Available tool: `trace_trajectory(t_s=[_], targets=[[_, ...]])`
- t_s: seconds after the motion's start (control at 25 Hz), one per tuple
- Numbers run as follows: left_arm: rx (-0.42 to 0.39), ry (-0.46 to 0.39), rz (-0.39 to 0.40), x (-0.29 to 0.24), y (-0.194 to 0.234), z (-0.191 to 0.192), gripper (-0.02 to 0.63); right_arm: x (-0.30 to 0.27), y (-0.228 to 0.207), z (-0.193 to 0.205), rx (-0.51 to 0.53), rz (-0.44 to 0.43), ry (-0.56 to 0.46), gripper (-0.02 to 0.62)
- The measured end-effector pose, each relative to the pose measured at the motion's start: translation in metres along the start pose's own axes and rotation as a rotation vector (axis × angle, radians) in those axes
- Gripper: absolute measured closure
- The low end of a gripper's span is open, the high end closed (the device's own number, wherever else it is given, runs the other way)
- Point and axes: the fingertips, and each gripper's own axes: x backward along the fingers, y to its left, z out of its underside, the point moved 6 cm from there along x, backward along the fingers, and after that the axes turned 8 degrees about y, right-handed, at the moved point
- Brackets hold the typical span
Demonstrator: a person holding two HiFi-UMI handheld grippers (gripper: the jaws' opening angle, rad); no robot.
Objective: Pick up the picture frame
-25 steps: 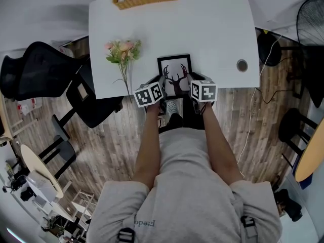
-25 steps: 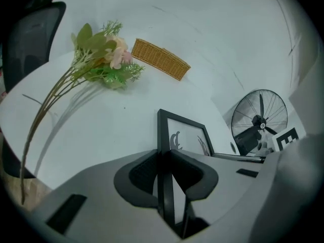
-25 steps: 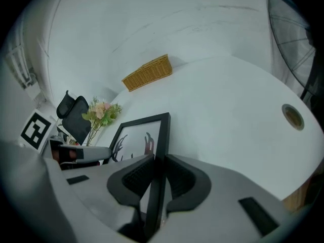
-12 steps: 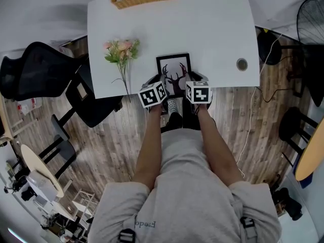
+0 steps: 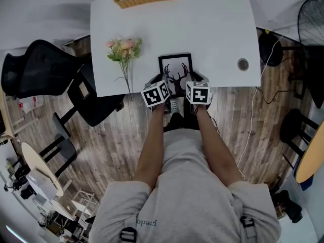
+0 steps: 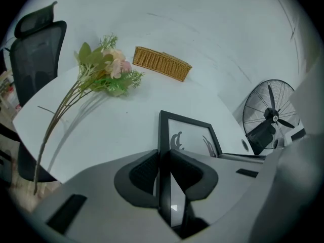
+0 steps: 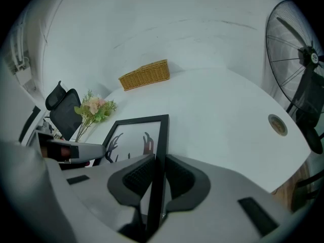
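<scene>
Now left tool (image 6: 163, 160) and right tool (image 7: 158, 162), just closing tighter, clamp forward-pointing picture frame (image 5: 175, 69).

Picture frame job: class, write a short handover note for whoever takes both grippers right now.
Left gripper: shut on the left rim of the black rectangular picture frame with the deer print, jaws just closed further.
Right gripper: likewise on its right rim.
Frame sits at the white table's near edge.
Done: both grips.
Left: lift it.
</scene>
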Motion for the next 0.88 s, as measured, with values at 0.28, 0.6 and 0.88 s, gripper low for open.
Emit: trace_trajectory(t_s=[0.28, 0.6, 0.88], targets=[[-0.022, -0.029, 0.010, 0.010, 0.000, 0.001, 0.515, 0.011, 0.004, 0.002, -0.040, -0.014, -0.035, 0.522], [-0.062, -0.075, 0.021, 0.030, -0.007, -0.005, 0.515, 0.030, 0.011, 0.000, -0.058, -0.008, -0.090, 0.523], [-0.081, -0.114, 0.033, 0.051, -0.005, -0.007, 0.515, 0.048, 0.023, -0.002, -0.067, -0.017, -0.149, 0.523]])
